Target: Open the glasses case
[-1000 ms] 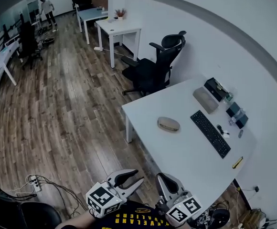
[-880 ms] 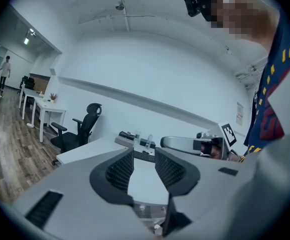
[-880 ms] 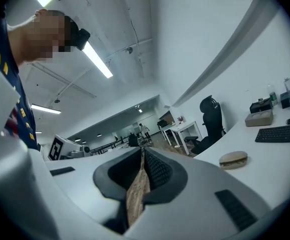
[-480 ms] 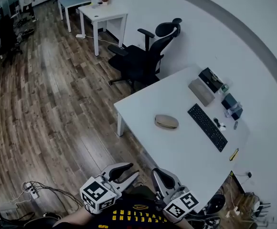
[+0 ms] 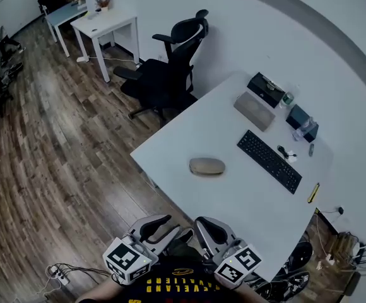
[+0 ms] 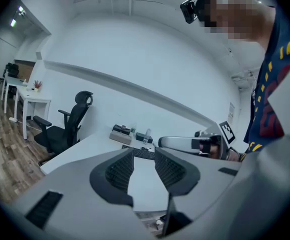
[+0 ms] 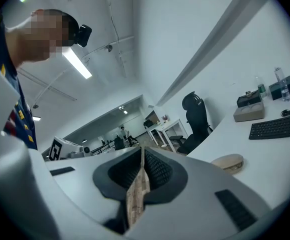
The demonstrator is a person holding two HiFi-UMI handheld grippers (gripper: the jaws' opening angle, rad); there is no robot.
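Over the last second the worktop point(image 5: 233, 197) has drawn nearer and slid left in my head view. The glasses case point(image 5: 207, 166) lies on it, well ahead of my half-open, empty left claw point(image 5: 175, 227) and my closed, empty right claw point(image 5: 201, 223).

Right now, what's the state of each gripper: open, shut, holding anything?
Left gripper: open, nothing in it.
Right gripper: closed, holding nothing.
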